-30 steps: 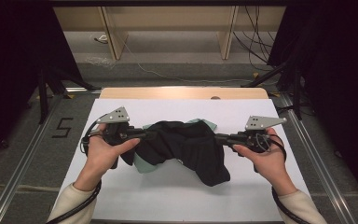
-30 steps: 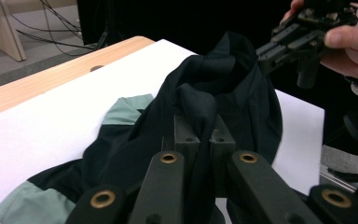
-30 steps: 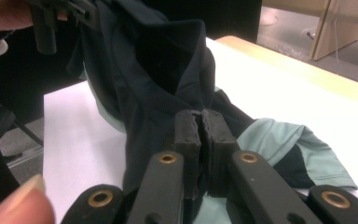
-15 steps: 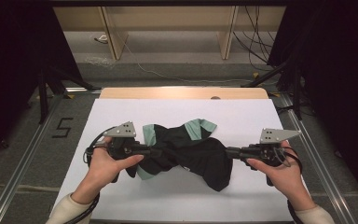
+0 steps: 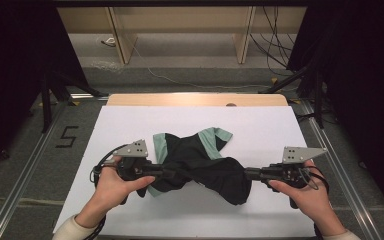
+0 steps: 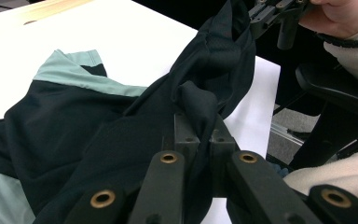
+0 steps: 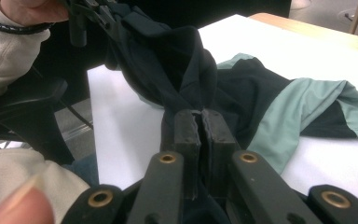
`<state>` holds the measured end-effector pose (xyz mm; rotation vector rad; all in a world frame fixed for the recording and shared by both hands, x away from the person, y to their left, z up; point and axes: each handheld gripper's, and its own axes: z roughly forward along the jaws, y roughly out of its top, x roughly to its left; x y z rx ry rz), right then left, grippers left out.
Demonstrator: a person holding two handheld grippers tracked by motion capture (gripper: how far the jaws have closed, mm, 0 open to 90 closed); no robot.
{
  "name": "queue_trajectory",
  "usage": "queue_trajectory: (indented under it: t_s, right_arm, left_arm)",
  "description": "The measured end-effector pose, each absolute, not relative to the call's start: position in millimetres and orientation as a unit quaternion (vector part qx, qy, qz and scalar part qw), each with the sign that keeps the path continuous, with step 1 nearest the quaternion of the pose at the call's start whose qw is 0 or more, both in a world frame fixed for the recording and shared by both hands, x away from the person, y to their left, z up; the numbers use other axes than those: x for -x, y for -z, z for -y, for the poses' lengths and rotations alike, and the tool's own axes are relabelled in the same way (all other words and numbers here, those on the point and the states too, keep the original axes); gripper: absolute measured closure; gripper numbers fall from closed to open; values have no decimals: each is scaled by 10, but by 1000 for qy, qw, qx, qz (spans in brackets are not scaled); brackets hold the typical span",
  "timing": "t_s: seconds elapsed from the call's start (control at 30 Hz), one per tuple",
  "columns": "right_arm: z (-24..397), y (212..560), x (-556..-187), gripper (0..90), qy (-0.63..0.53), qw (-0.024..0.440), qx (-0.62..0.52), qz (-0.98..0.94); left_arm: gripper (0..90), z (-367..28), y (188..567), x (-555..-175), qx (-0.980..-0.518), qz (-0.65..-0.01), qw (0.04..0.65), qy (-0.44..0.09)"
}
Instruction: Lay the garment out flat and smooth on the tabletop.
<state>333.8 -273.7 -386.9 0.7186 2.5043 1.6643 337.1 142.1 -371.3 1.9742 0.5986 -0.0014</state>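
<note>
Moved: both grippers nearer the person, lower, shirt [image 5: 200, 165] dragged along.
Left gripper [image 5: 175, 173]: jaws pinching shirt.
Right gripper [image 5: 245, 173]: same, cloth stretched for spreading on worktop [image 5: 265, 130].

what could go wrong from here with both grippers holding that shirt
1. The left hand-held gripper and right hand-held gripper each pinch only a small fold of the black and green shirt; a harder pull might slip it out.
2. The shirt hangs twisted and bunched between them, so it may land creased on the white table.
</note>
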Motion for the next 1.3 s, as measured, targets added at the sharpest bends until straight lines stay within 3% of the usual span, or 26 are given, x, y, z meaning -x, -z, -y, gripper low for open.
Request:
queue_trajectory:
  t_s: [1.3]
  right_arm:
    - [2858, 3923, -3166, 863, -563, -19, -229, -793]
  left_arm:
    - [858, -1342, 3641, -3190, -834, -219, 507, 18]
